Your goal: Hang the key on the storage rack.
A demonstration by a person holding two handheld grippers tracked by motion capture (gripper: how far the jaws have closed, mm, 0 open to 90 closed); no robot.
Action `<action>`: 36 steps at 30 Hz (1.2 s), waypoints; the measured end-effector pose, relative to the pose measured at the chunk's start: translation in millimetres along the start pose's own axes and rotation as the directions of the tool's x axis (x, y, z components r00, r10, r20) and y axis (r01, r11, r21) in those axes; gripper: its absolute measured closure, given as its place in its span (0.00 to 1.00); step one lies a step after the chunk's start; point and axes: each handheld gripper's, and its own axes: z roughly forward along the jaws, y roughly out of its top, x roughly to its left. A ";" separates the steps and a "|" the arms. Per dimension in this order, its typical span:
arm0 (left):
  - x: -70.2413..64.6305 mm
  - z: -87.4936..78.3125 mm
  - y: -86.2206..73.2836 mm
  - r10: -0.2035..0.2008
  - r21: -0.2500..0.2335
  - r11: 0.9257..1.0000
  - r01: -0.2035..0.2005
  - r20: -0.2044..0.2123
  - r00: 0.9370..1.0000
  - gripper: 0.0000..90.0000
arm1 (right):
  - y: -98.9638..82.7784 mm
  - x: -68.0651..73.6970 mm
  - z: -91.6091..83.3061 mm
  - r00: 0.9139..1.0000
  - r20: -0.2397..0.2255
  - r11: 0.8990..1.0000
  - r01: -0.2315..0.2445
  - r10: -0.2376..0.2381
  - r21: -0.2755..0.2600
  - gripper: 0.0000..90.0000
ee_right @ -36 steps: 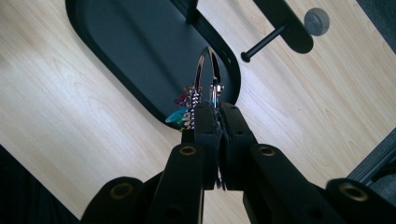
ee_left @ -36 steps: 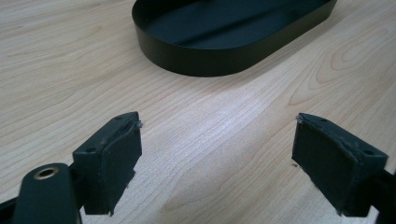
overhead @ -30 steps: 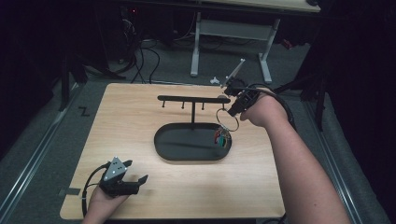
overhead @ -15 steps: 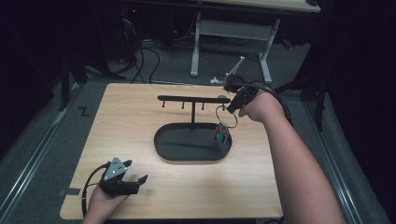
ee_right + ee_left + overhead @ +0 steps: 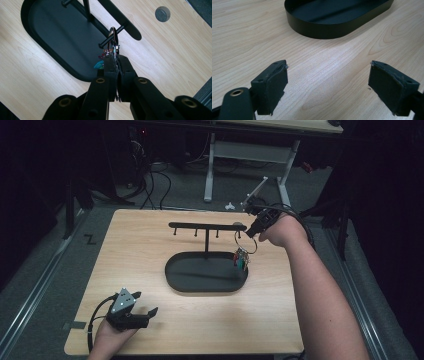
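Observation:
A black key stand, an oval tray (image 5: pixel 172 280) with a post and a pegged bar (image 5: pixel 200 225), sits mid-table. My right gripper (image 5: pixel 250 232) hovers at the bar's right end, shut on a metal key ring (image 5: pixel 245 244). Keys and coloured tags (image 5: pixel 241 260) dangle from the ring over the tray's right end. In the right gripper view the key ring (image 5: pixel 113 37) rises from my right gripper (image 5: pixel 115 58) beside the tip of the end peg (image 5: pixel 110 40); whether it is over the peg I cannot tell. My left gripper (image 5: pixel 146 303) rests open at the front left; in its own view my left gripper (image 5: pixel 328 82) holds nothing.
A round grey plug (image 5: pixel 162 13) is set in the tabletop behind the bar. The tray wall (image 5: pixel 332 27) lies ahead of the left jaws. A desk frame (image 5: pixel 250 150) and cables stand on the floor beyond the table's far edge.
The right gripper has shifted only slightly with the key ring, and the hanging keys sit a little higher. The left gripper has kept still.

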 end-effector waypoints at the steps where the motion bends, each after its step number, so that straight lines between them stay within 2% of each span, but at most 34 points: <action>1: -0.1 0.0 0.0 0.001 0.001 1.000 -0.001 -0.001 1.000 0.18 | 0.6 -1.9 1.3 1.000 0.000 1.000 0.010 -0.010 -0.004 0.97; 7: 0.2 -0.1 -0.2 -0.001 0.000 1.000 0.001 -0.001 1.000 0.18 | 2.8 -4.5 11.7 1.000 -0.011 1.000 -0.005 0.005 0.004 0.97; 8: 0.2 -0.1 -0.4 0.000 0.001 1.000 0.000 -0.002 1.000 0.18 | 3.6 -5.8 13.8 1.000 -0.011 1.000 0.008 -0.008 -0.003 0.97; 9: 0.2 -0.2 -0.4 -0.001 0.001 1.000 0.001 -0.002 1.000 0.18 | 3.9 -4.9 15.8 1.000 -0.015 1.000 -0.006 0.006 0.002 0.97; 13: 0.6 -0.5 -0.3 0.000 0.003 1.000 0.000 -0.001 1.000 0.18 | 5.8 -6.1 19.9 1.000 -0.015 1.000 0.013 -0.013 0.004 0.97; 14: 0.7 -0.4 -0.4 0.000 0.003 1.000 0.000 -0.001 1.000 0.18 | 6.6 -5.0 20.6 1.000 -0.008 1.000 -0.004 0.004 0.006 0.94; 17: 0.6 -0.8 -0.2 0.000 0.005 1.000 0.000 0.002 1.000 0.18 | 7.4 -5.2 19.5 1.000 -0.010 1.000 -0.015 0.015 -0.001 0.90; 18: 0.6 -0.8 -0.2 0.000 0.005 1.000 0.000 0.002 1.000 0.18 | 7.8 -5.9 18.7 1.000 -0.008 1.000 -0.006 0.006 -0.008 0.89; 21: 0.5 -0.7 -0.1 0.000 0.004 1.000 0.000 0.003 1.000 0.18 | 7.3 -3.7 16.4 1.000 -0.002 1.000 -0.016 0.016 -0.010 0.89; 22: 0.2 -0.6 -0.1 -0.001 0.003 1.000 0.001 0.001 1.000 0.18 | 7.2 -4.1 16.1 1.000 -0.001 1.000 -0.002 0.002 -0.016 0.89; 27: -0.4 -0.2 -0.1 0.002 0.005 1.000 -0.002 0.002 1.000 0.18 | 4.5 -2.1 13.3 1.000 0.010 0.999 -0.015 0.015 -0.034 0.86; 31: -0.6 -0.3 -0.4 0.002 0.005 1.000 -0.002 0.001 1.000 0.18 | 0.8 -0.5 13.1 1.000 0.022 0.999 -0.017 0.018 -0.044 0.81; 32: -0.7 -0.4 -0.4 0.002 0.005 1.000 -0.002 0.001 1.000 0.18 | -1.7 0.8 13.4 0.999 0.029 0.998 -0.031 0.033 -0.058 0.76; 34: -0.7 -0.5 -0.4 0.003 0.006 1.000 -0.003 0.000 1.000 0.18 | -2.4 0.5 13.8 0.999 0.034 0.998 -0.030 0.032 -0.062 0.74; 36: -0.8 -0.2 -0.6 0.003 0.004 1.000 -0.003 0.000 1.000 0.18 | -5.3 0.6 14.2 0.998 0.045 0.996 -0.047 0.050 -0.072 0.70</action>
